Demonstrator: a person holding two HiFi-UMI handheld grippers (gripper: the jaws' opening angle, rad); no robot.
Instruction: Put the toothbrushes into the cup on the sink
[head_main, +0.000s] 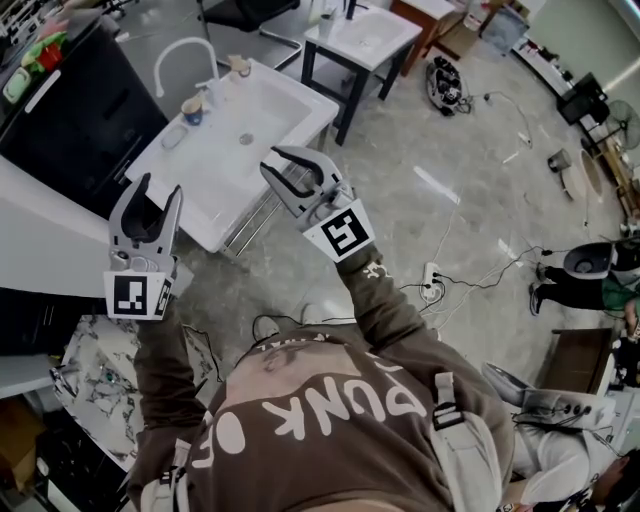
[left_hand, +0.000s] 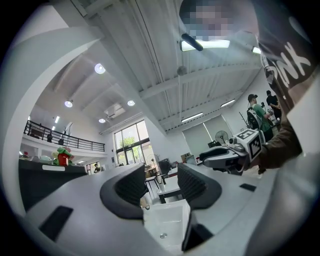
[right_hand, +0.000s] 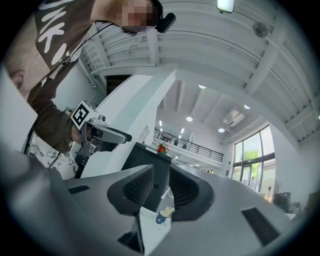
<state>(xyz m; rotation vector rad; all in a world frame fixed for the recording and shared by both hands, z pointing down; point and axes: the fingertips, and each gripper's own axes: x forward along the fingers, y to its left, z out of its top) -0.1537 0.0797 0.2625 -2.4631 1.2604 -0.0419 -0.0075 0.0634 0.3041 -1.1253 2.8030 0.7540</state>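
Observation:
The white sink (head_main: 225, 150) with an arched white faucet (head_main: 182, 50) stands ahead and to the left. On its back rim are a small blue cup (head_main: 193, 109) and a tan cup (head_main: 240, 67). I cannot make out any toothbrush. My left gripper (head_main: 160, 190) is held over the sink's near left corner, open and empty; between its jaws I see the sink basin (left_hand: 165, 225). My right gripper (head_main: 275, 160) hovers over the sink's near right edge, its jaws drawn close with a narrow gap and nothing between them. Past the right gripper (right_hand: 161, 187) I see the blue cup (right_hand: 160, 218).
A black counter (head_main: 90, 110) runs along the sink's left side. A small white table (head_main: 360, 40) on dark legs stands behind the sink. Cables and a power strip (head_main: 432, 285) lie on the floor at right. A marbled surface (head_main: 100, 375) sits at lower left.

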